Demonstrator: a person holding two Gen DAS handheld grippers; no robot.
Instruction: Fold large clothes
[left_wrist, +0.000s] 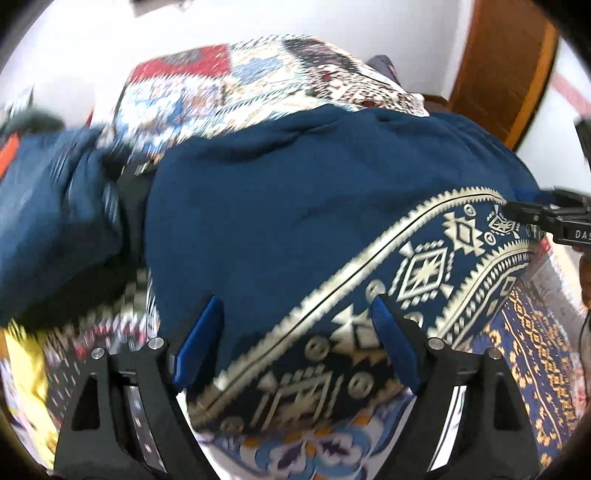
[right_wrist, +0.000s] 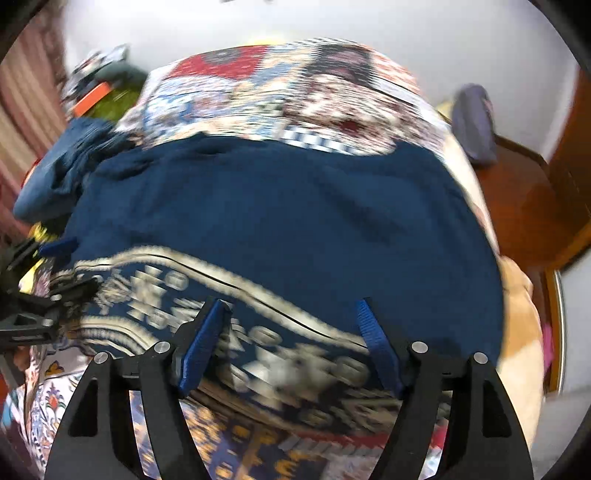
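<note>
Navy garment (left_wrist: 280, 206) with a cream-patterned border lies spread over the patchwork bedspread (left_wrist: 207, 85), both the left gripper (left_wrist: 295, 339) and right gripper (right_wrist: 291, 343) gaping above its border hem, pinching nothing, so gripping that hem seems next.

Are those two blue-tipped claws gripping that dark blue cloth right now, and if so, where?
Neither. The left gripper and right gripper both stand open above the patterned border of the blue garment, pads clear.

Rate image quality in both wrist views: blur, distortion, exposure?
Left wrist: blue garment smeared at left, gold border sharper, white wall overexposed. Right wrist: border pattern motion-blurred, patterned bedspread streaked. Both: strong fisheye bulge, dark corners.
</note>
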